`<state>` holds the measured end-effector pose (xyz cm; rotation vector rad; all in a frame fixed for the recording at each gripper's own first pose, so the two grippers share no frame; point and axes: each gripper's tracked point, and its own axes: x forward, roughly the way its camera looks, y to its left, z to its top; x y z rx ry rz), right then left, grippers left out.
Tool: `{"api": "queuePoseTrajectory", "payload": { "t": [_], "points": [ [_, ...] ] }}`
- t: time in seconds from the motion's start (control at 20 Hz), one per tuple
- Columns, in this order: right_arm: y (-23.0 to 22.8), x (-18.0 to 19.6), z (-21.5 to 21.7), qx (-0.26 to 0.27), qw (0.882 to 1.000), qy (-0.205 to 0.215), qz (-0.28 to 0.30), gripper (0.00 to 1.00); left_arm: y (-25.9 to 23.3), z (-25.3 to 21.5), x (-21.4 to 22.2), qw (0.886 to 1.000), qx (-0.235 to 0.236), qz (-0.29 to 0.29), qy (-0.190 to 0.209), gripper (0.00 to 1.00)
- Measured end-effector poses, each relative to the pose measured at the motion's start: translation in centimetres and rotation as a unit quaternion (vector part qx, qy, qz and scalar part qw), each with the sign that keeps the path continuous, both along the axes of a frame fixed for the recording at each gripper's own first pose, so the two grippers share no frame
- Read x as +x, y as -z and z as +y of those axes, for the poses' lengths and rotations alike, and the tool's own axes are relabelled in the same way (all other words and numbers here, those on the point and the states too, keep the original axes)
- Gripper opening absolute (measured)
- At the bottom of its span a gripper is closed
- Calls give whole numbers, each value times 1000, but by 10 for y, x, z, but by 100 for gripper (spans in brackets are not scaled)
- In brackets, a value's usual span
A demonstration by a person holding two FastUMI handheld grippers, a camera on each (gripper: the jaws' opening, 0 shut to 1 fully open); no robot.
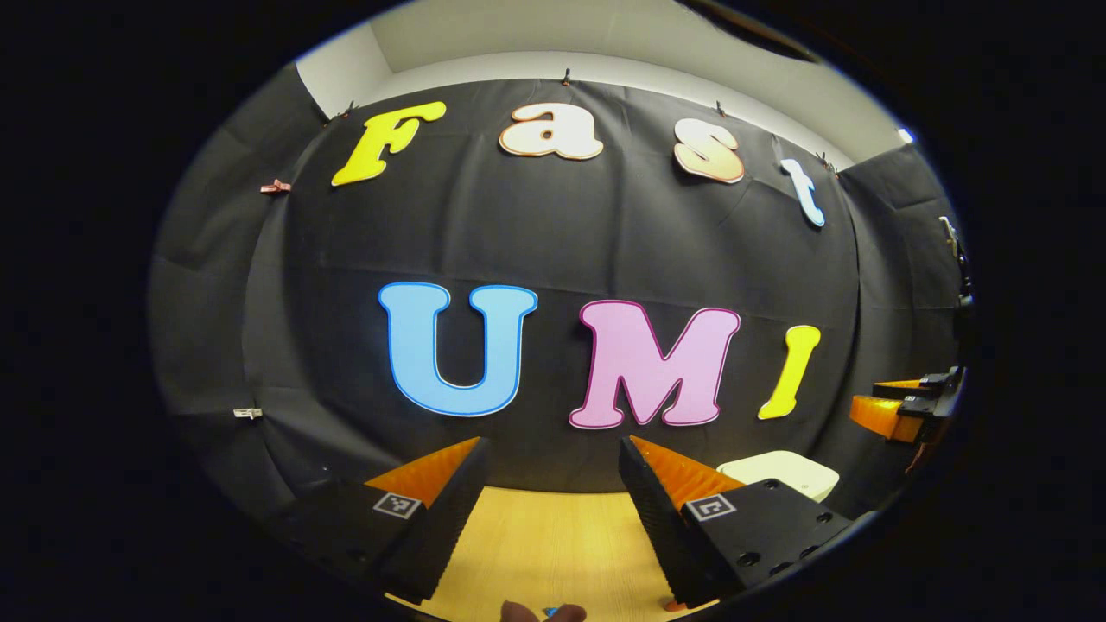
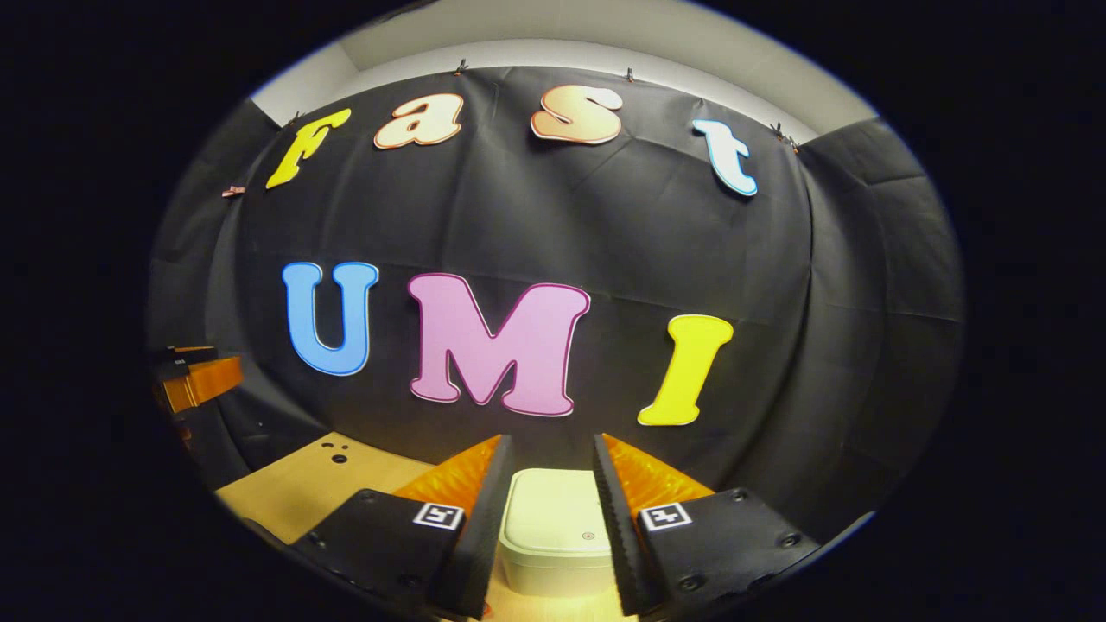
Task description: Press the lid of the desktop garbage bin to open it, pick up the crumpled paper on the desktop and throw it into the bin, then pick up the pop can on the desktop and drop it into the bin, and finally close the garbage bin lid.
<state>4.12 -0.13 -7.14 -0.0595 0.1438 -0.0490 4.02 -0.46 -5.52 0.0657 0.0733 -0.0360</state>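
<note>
Bin (image 2: pixel 553 527), white with its lid down, stands on the wooden worktop (image 2: pixel 302 488) against the black cloth wall, framed between the spread fingers of the right gripper (image 2: pixel 549 471), which grasps nothing. In the left gripper view the bin sits at the right, beyond the left gripper (image 1: pixel 553 466), likewise released and holding nothing above bare worktop.
</note>
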Motion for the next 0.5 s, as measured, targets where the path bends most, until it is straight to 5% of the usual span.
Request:
{"api": "queuePoseTrajectory", "payload": {
  "t": [0.05,0.2,0.3,0.5],
  "points": [
    [4,2,-3,-5,1000,2,4,55,1,0,0,1000,-1,2,0,95],
    [18,11,-13,-15,1000,9,14,19,5,-1,-1,1000,4,3,0,95],
    [30,18,-18,-9,1000,12,24,7,6,-2,-1,1000,9,3,2,95],
    [62,36,-39,10,998,28,51,7,13,-3,-2,1000,7,8,2,95]
  ]
}}
